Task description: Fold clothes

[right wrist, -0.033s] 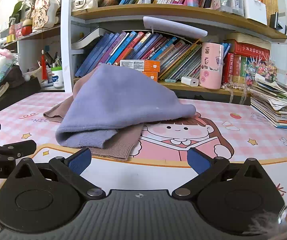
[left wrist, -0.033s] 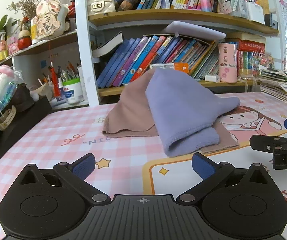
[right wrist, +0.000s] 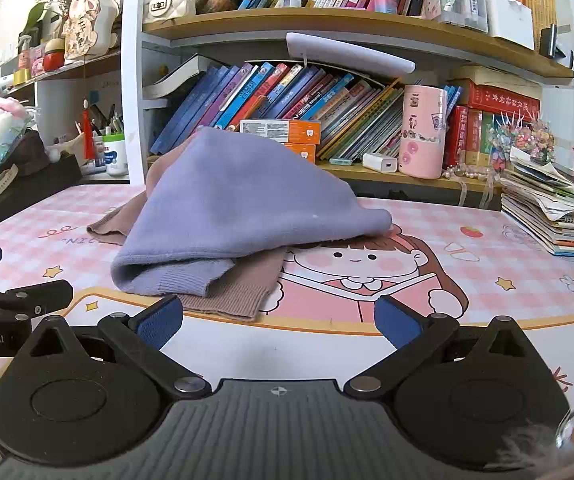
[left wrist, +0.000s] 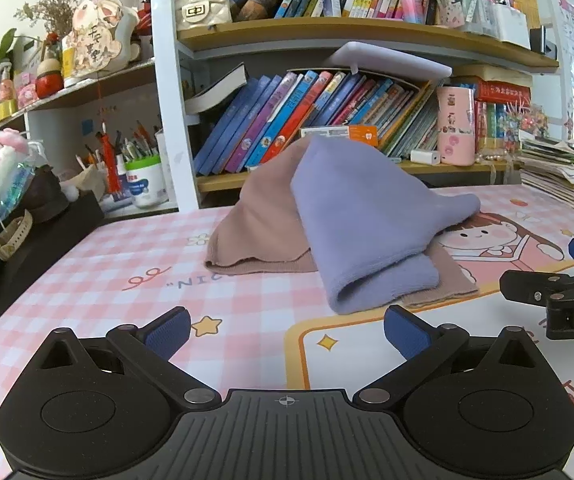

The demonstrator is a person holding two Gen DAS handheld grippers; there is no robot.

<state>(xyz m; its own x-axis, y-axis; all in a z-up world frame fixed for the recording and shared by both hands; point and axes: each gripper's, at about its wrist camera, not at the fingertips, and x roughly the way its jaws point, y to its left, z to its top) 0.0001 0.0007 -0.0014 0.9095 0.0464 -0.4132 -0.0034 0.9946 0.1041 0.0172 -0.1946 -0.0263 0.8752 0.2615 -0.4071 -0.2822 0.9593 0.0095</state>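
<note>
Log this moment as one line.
left gripper open | right gripper open | purple cloth heaped on brown cloth | unfolded

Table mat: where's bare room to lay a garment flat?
Free: the checked strip left of the brown garment, and the cartoon-girl print right of the purple garment, up to the paper stack. Crowded: the clothes pile mid-table and the shelf edge behind it.
</note>
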